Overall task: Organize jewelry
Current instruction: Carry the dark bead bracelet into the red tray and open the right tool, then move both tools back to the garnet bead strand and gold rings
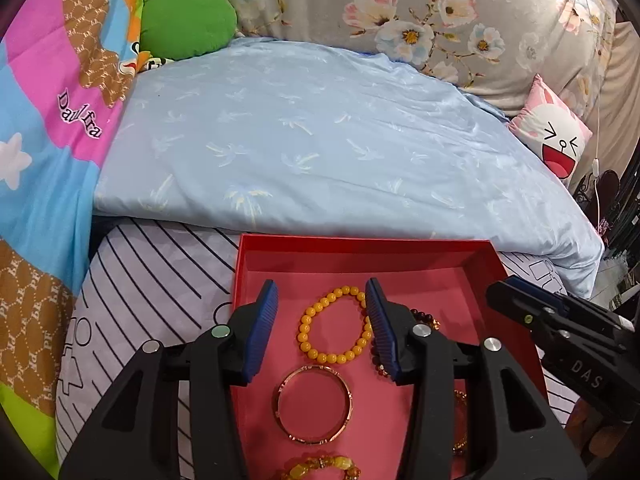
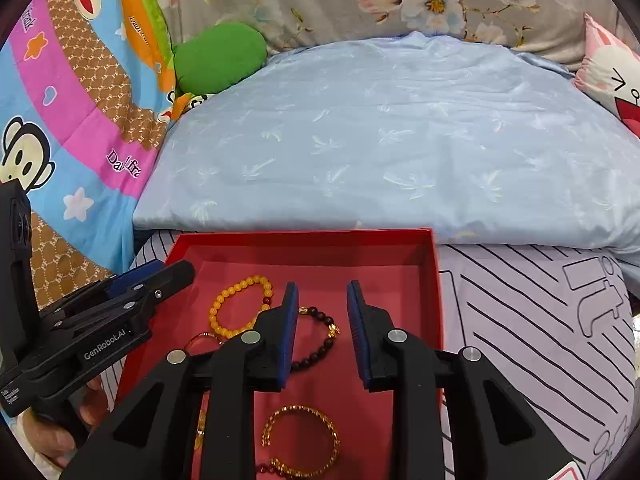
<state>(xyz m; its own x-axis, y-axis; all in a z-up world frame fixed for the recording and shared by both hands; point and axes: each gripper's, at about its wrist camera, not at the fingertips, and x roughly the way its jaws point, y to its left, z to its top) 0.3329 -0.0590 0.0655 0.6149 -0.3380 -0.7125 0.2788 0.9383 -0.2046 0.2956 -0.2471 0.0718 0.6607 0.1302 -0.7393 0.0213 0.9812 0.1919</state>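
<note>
Black left gripper (image 2: 160, 276), "GenRobot.AI" lettering

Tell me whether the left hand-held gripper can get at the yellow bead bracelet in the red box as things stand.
Probably yes. The left hand-held gripper hangs open right over the yellow bead bracelet, which lies flat in the red box with nothing on top. The dark bead bracelet lies close beside it and might get caught.
</note>
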